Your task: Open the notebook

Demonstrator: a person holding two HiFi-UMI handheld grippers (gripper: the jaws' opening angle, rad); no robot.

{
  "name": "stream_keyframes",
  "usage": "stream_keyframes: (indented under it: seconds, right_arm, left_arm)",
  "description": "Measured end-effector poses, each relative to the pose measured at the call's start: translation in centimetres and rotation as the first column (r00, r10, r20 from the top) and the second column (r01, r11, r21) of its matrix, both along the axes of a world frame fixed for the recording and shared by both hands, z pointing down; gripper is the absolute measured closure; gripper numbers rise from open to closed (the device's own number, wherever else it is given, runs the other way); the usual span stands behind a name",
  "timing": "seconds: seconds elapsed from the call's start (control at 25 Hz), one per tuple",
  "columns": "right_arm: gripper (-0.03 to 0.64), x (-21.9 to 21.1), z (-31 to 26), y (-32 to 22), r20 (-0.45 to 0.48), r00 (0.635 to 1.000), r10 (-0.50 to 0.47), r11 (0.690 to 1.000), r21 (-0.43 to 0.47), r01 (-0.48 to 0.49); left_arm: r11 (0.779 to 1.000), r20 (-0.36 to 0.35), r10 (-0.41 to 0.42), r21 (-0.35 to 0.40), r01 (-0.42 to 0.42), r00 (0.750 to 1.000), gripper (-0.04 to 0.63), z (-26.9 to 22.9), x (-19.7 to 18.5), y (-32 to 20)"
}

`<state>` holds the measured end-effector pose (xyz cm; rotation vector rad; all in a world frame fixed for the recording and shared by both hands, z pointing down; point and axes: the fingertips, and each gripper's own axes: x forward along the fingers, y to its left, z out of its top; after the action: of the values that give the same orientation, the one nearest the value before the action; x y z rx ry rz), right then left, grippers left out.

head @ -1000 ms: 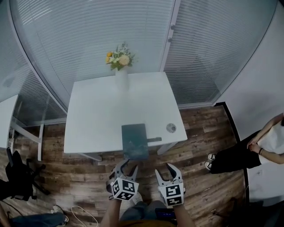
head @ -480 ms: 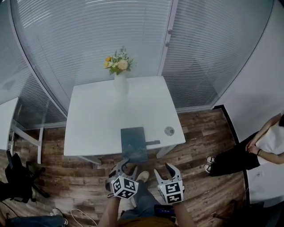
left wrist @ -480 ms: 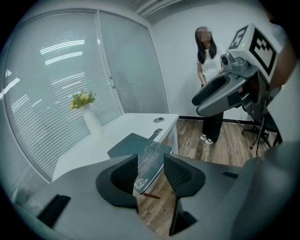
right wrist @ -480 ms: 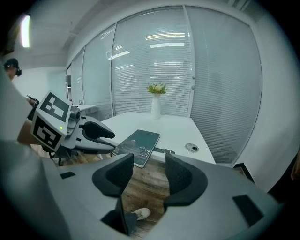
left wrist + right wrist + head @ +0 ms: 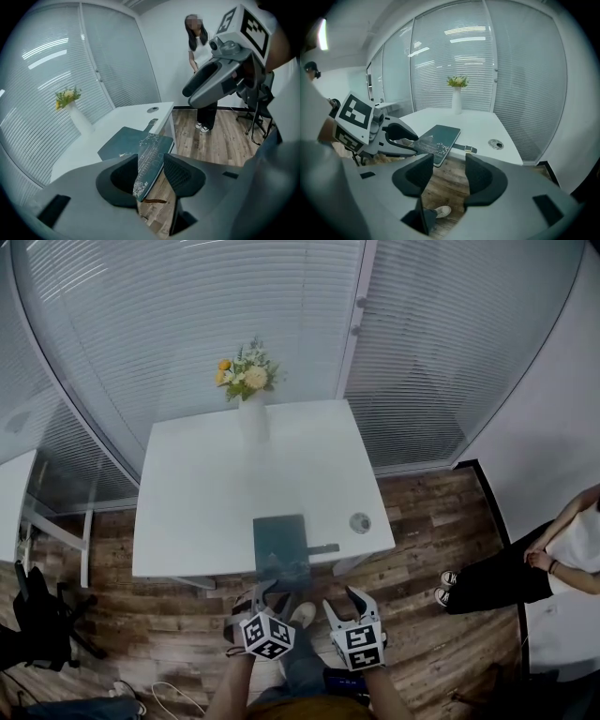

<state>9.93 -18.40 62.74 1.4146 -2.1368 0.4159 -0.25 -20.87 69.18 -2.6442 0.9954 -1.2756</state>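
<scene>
A dark teal notebook (image 5: 280, 542) lies closed on the white table (image 5: 202, 484), its near end hanging over the front edge. A strap with a clasp (image 5: 324, 548) sticks out from its right side. My left gripper (image 5: 271, 591) is open, just below that overhanging end. In the left gripper view the notebook's (image 5: 129, 143) near corner sits between the jaws of the left gripper (image 5: 151, 171), not pinched. My right gripper (image 5: 342, 601) is open over the floor, to the right, holding nothing. The right gripper view shows the notebook (image 5: 440, 134) ahead of the empty right gripper (image 5: 444, 171).
A white vase with flowers (image 5: 251, 409) stands at the table's far edge. A round cable grommet (image 5: 360, 521) sits near the front right corner. A person (image 5: 553, 563) sits at the right. A black chair (image 5: 37, 615) stands at the left. The floor is wood planks.
Both grippers have moved slightly forward toward the table's front edge. The left one has come up to the notebook's overhanging end. The notebook has not moved.
</scene>
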Motion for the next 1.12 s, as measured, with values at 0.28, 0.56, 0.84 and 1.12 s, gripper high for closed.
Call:
stream_keyframes:
  seconds: [0.28,0.56,0.84,1.12]
  right_arm:
    - [0.403,0.1,1.3,-1.4,0.007,1.0,-0.025,0.999,-0.032,0.025]
    - [0.403,0.2,2.3,-1.4,0.017,0.999,-0.035,0.998,-0.058,0.036]
    - [0.403,0.4,2.6,-0.9,0.025,0.999,-0.029,0.998,-0.064,0.031]
    - [0.403,0.5,2.1,-0.9,0.028,0.999,-0.022,0.998,-0.055,0.023]
  left_arm:
    - [0.998,0.059,0.071,-0.004,-0.07,0.996,0.405,1.8,1.2,-0.7]
    - [0.993,0.088,0.119,-0.006,-0.119,0.989,0.402,2.6,1.7,-0.8]
    - [0.985,0.128,0.168,0.006,-0.171,0.977,0.397,2.9,2.1,-0.8]
    - [0.973,0.156,0.231,-0.023,-0.23,0.96,0.47,3.4,2.5,0.0]
